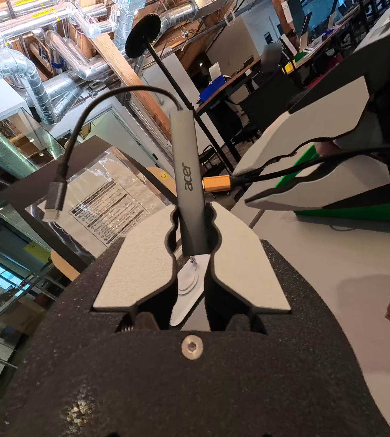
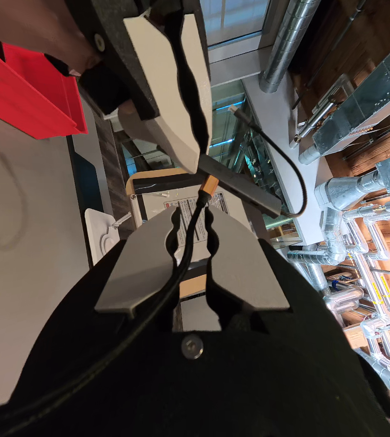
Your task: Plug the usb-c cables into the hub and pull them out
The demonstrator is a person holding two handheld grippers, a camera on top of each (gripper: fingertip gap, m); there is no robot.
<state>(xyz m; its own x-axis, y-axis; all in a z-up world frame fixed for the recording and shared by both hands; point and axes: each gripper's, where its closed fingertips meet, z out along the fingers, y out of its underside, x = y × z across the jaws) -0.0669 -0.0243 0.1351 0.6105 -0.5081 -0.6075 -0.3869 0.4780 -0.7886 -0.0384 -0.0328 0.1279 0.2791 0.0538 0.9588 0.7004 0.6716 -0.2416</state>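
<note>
in the left wrist view, the left gripper [image 1: 194, 212] clamps the lower end of the grey hub [image 1: 186, 179], held upright in the air, while an orange usb-c plug [image 1: 216, 184] sits against its right side. in the right wrist view, the right gripper [image 2: 191, 210] pinches the black cable [image 2: 190, 233] just behind that plug, which meets the hub's edge; the hub's own lead [image 2: 293, 170] loops off freely.

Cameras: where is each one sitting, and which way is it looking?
Left wrist view: sits on the left gripper, looking along its jaws at the hub clamped there; the right gripper comes in from the right.
Right wrist view: sits on the right gripper, looking along its jaws, which grip the cable behind its orange plug; a hand shows top left.
Both show the hub, plug and both grippers.
</note>
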